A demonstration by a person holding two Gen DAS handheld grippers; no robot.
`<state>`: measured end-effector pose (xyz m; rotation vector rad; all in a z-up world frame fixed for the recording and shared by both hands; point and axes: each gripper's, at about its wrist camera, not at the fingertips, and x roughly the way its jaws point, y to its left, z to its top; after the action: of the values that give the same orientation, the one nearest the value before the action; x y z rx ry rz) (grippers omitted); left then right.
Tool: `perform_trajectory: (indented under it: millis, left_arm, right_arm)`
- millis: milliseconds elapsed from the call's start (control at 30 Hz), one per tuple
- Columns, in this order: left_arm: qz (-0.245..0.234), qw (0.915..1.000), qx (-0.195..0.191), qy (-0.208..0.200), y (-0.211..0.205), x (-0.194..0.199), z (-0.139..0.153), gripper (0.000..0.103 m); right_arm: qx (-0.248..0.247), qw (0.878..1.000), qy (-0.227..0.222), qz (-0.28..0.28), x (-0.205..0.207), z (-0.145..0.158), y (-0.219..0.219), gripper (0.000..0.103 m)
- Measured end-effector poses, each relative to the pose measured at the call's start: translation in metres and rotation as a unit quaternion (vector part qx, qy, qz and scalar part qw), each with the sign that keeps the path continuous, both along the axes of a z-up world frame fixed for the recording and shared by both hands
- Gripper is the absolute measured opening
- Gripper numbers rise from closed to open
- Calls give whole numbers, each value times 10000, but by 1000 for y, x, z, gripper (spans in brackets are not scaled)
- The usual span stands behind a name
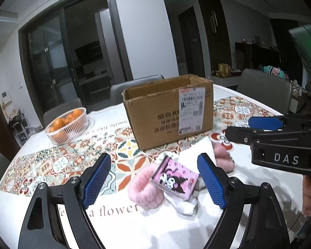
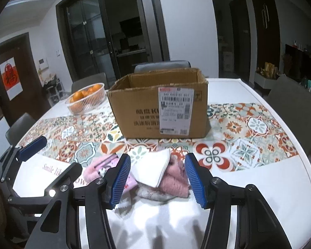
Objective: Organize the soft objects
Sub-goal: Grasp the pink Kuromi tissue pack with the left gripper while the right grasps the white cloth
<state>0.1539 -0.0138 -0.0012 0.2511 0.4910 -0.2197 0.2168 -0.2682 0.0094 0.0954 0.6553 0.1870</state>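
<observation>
A heap of soft things lies on the table's near side. In it are a fluffy pink ring, a pink cartoon-print packet, a white cloth and a pink fuzzy piece. My left gripper hovers open just short of the ring and packet, touching neither. In the right wrist view a folded white cloth rests on a pink knitted item. My right gripper stands open above them, nothing pressed between its pads. An open cardboard box stands behind the heap.
A mesh basket of oranges sits at the back left of the table, on a patterned runner. Grey chairs ring the table. The two grippers are close side by side: the right gripper, the left gripper.
</observation>
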Motion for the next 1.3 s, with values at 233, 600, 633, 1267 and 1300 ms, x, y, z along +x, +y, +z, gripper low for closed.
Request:
perform_trajectory:
  millis: [233,600,633,1267,1300]
  left_arm:
    - [-122,9996,202,129,-5,1,-20,87]
    - [-332,9979,480,266,-13,15,-46,92]
    - [-365,9976,528,264,-14,16,-48,92]
    - [-601,9920,1082,255,-31,37,-74,95]
    - [-603,9919,1087,257,-31,38,-74,95]
  right_arm:
    - [49,9997,237,49,5,-18,1,55]
    - [144,9980,599,116,17,-41,3,48]
    - [139,9979,620,116,19,-42,3,48]
    - [468,9927,1101,153,50,-76,3,39]
    - [476,9926,1105,156,51,-76,4,38]
